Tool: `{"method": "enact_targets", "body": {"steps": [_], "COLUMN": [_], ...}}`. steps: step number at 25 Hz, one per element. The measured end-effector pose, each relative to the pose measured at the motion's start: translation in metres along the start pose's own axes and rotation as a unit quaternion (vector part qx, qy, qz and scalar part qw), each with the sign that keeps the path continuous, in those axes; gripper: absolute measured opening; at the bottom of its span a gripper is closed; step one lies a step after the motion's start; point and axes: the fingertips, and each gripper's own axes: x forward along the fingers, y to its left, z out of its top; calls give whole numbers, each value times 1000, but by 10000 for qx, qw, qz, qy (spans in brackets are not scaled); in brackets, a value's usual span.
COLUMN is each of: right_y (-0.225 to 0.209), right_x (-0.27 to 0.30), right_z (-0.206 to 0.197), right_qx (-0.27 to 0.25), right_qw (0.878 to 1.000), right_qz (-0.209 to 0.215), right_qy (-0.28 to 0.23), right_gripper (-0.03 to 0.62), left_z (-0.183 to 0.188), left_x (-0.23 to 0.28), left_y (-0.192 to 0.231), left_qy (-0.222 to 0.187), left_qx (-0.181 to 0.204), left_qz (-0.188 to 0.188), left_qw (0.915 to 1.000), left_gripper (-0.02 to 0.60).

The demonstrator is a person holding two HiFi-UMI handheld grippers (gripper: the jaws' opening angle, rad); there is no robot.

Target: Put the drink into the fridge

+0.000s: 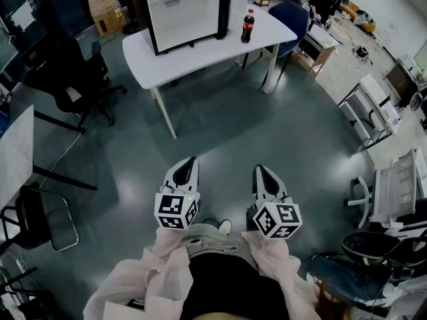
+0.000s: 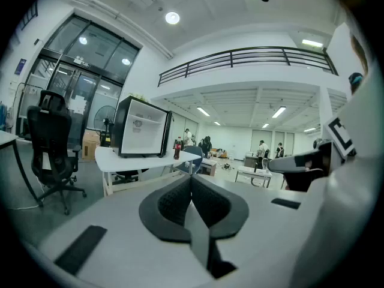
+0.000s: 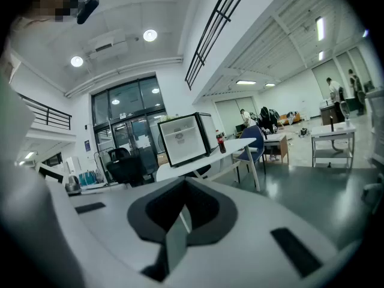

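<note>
approaching bench point(image 1: 200, 59) | left gripper point(image 1: 191, 160), right gripper point(image 1: 260, 171): fingers pinching together, empty | drink point(image 1: 247, 25) standing toward right edge beside fridge point(image 1: 181, 12) | probably needing fingers widening before reaching

Loose pale-pink sleeves point(image 1: 163, 275), black garment point(image 1: 220, 289); white left gripper point(image 1: 191, 160) and right gripper point(image 1: 259, 169) bear black-and-white marker cubes point(image 1: 177, 210).

White worktop point(image 1: 143, 62) ahead of me, standing on splayed white legs on the grey floor point(image 1: 220, 132). Two items on it: a mini fridge point(image 1: 183, 12), open front facing me, white inside with a shelf. A cola bottle point(image 1: 247, 27) stands upright just right of it, near the front edge. Probably a small gap between them, but it's hard to tell from here.
</note>
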Motion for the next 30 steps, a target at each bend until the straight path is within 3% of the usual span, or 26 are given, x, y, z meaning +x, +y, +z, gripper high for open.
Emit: {"method": "enact_targets", "body": {"steps": [8, 21, 30], "right_y": [-22, -46, -70], "right_x": [-7, -14, -9], "right_z": [-9, -22, -20], "right_qx": [-15, -5, -3], "right_qw": [9999, 9992, 9980], "right_qz": [-7, -265, -550], "right_qy": [155, 302, 316], "right_gripper": [11, 12, 12], "left_z": [-5, -21, -20], "left_x": [-1, -10, 15], "left_y": [-27, -41, -46], "left_qy": [-115, 189, 314], "left_qx": [-21, 23, 185], "left_qz": [65, 259, 48], "left_qw": [9999, 9995, 9993], "left_gripper": [9, 9, 10]}}
